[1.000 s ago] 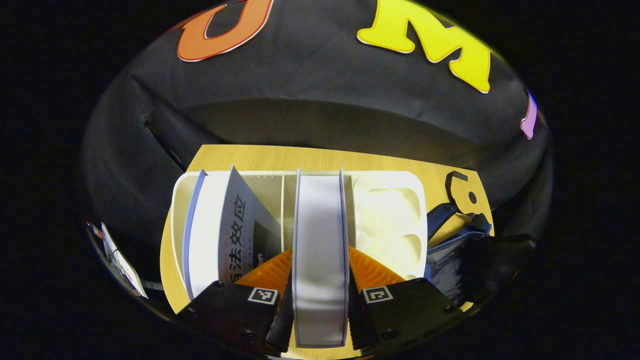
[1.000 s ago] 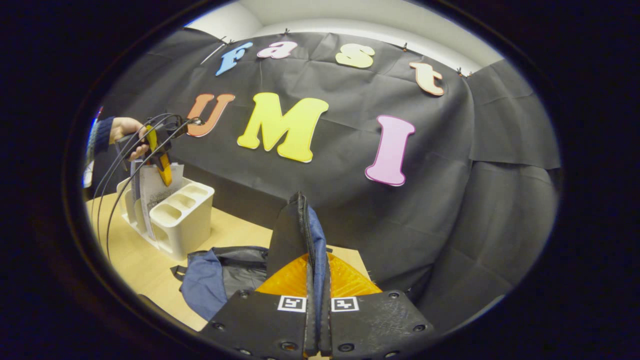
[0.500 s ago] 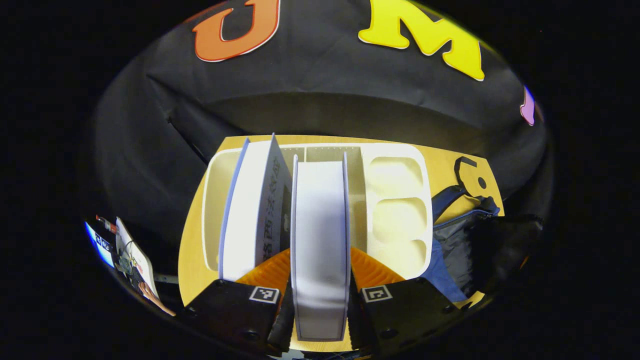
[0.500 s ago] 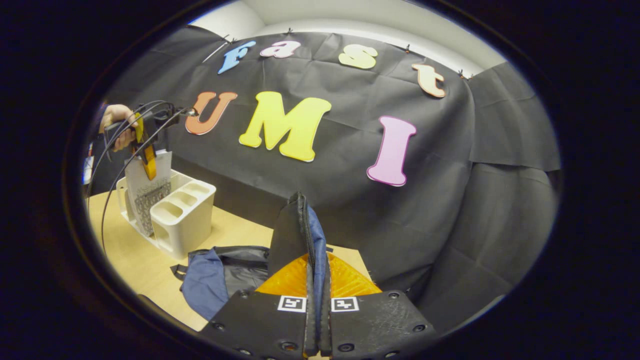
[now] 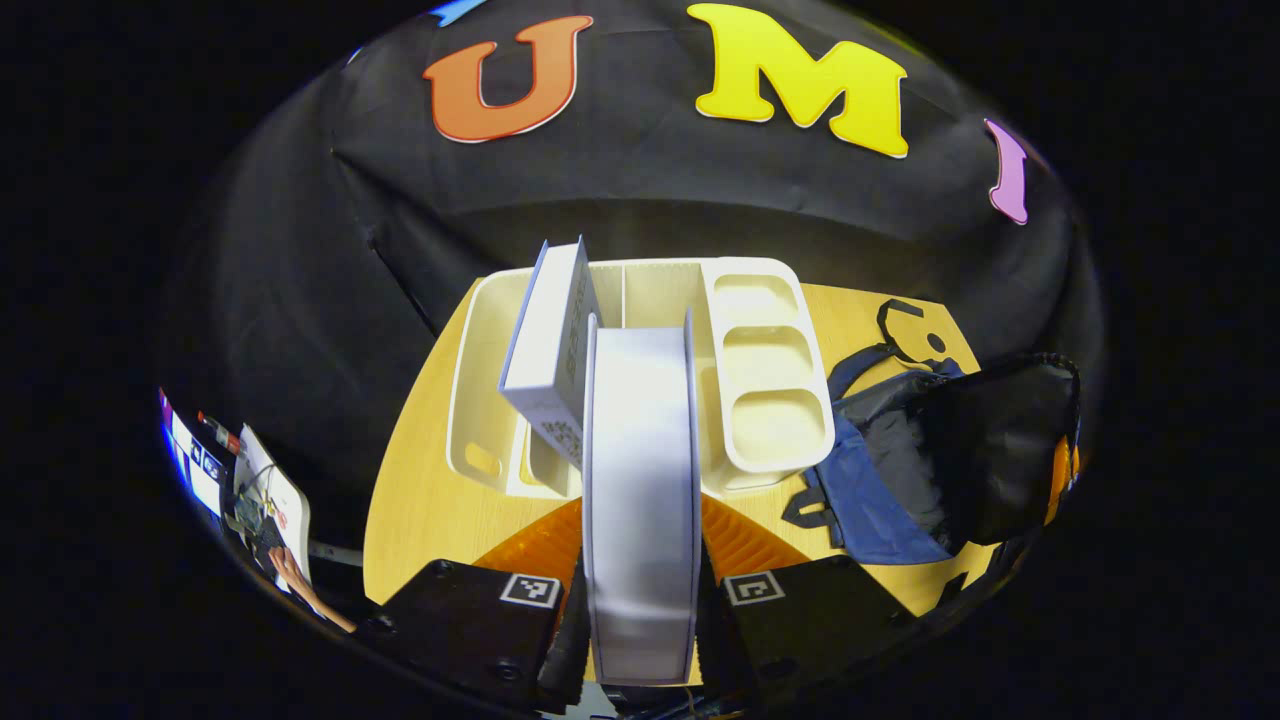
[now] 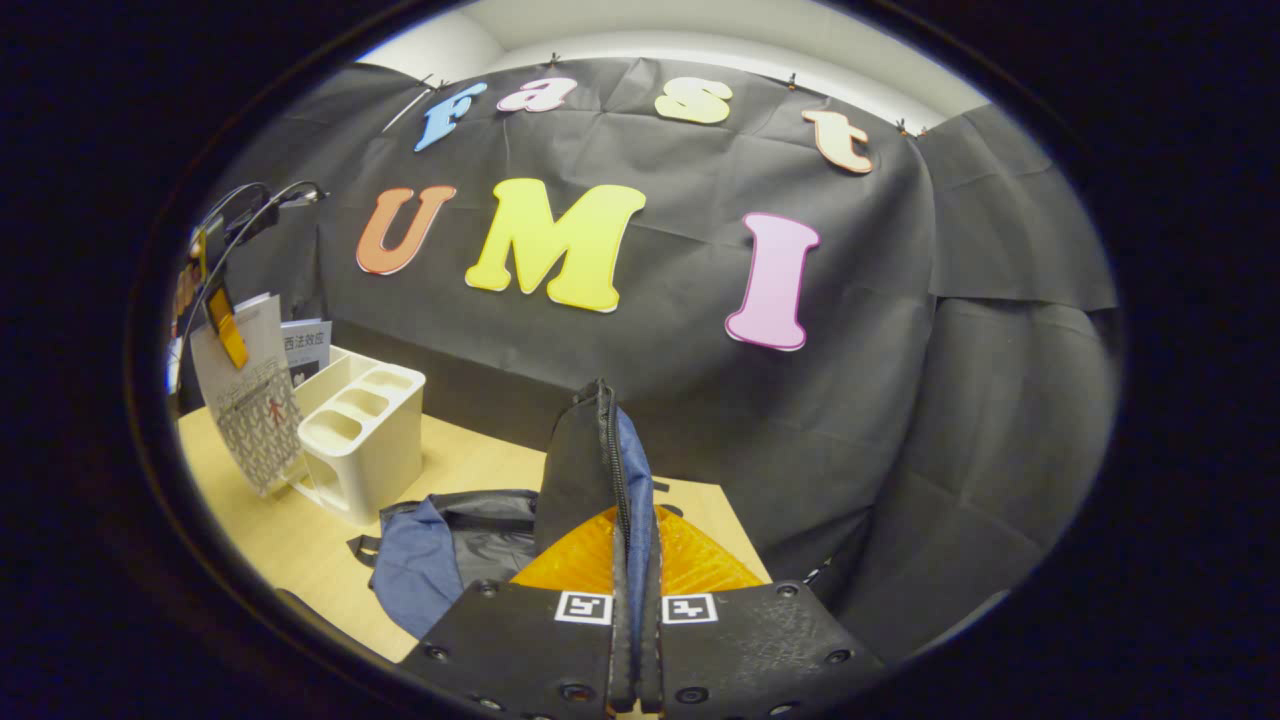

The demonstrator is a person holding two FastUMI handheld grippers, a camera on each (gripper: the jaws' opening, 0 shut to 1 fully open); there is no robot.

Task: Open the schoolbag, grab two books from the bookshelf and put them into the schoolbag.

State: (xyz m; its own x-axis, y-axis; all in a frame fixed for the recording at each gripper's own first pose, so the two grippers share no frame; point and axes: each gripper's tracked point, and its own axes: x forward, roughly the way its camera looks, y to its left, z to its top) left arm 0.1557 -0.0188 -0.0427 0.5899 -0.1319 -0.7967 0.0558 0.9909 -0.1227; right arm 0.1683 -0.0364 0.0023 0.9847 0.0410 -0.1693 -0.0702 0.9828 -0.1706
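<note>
My left gripper [image 5: 640, 530] is shut on a thick book [image 5: 640, 470], seen by its white page edge and held above the white bookshelf [image 5: 765, 400]. A second book [image 5: 550, 340] leans in the shelf's left slot. The blue-and-black schoolbag [image 5: 880, 470] lies to the right of the shelf. My right gripper [image 6: 632, 545] is shut on the schoolbag's zippered edge [image 6: 600, 460] and holds it up, with the rest of the bag [image 6: 440, 560] slumped on the table. In the right gripper view, the left gripper [image 6: 225, 335] holds the book [image 6: 250, 410] beside the bookshelf [image 6: 360, 440].
The wooden table [image 5: 420, 500] ends close to the shelf's left side and at the black cloth wall behind. Cables [image 6: 250, 205] trail from the left gripper. Beyond the table's left edge are papers and a person's hand [image 5: 285, 575].
My left gripper has lifted the book up and out of the bookshelf, towards the table's near side. The second book stays leaning in the shelf. The right gripper has held still on the bag's edge.
</note>
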